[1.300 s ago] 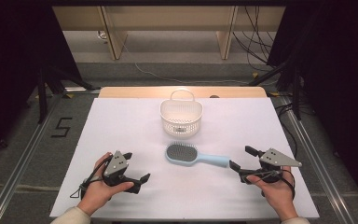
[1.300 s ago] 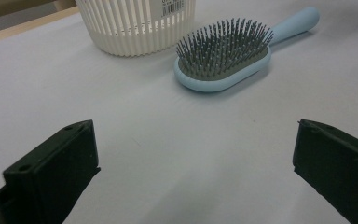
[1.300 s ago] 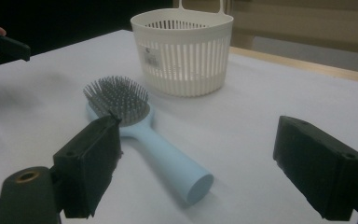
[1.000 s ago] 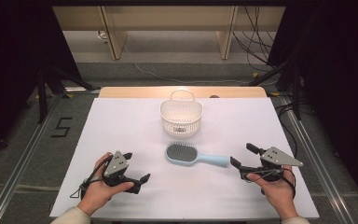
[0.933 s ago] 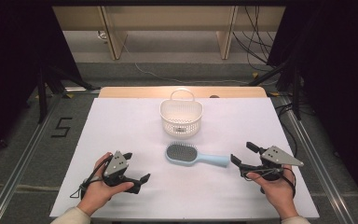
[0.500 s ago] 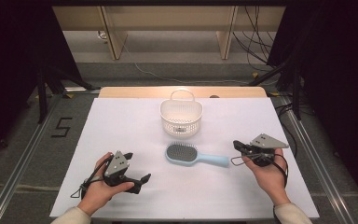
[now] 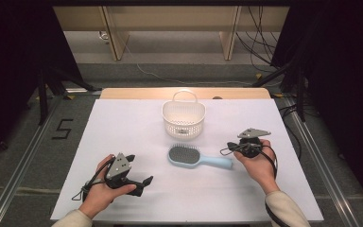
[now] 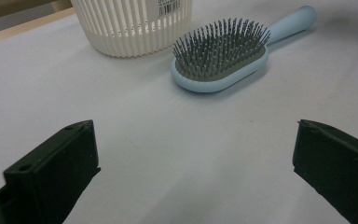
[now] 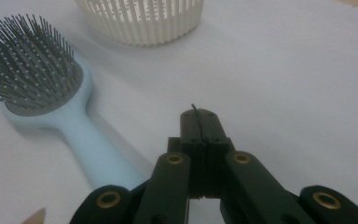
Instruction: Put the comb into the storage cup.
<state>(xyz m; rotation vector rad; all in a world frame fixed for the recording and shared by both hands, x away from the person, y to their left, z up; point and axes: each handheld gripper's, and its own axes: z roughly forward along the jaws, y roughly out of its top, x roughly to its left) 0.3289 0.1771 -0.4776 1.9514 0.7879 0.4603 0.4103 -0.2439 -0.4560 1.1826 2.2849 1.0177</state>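
**Two claws beside a hairbrush and a slatted basket**

A pale-blue plastic hairbrush point(image 7: 196, 158) lies flat on the white-covered table point(image 7: 123, 127), bristles up. Its oval head carries a grey cushion pad set with fine dark pins; its smooth, rounded handle points toward the person's right. Just beyond the brush head stands a cream plastic basket point(image 7: 183, 119) — round, with vertically slatted walls, a loop handle on its far rim and a barcode label visible in the left gripper view point(image 8: 172, 5). From the high view the basket appears empty.

The right claw point(image 7: 230, 148) is held low just beside the end of the brush handle. In the right gripper view its black jaws are pressed together with nothing between them, and the handle point(image 9: 98, 154) passes to their left — whether they touch it cannot be told.

The left claw point(image 7: 139, 171) rests near the table's front-left, well apart from the brush. In the left gripper view its matte black jaws stand wide apart, holding nothing, with the brush head point(image 8: 221, 56) and basket ahead.
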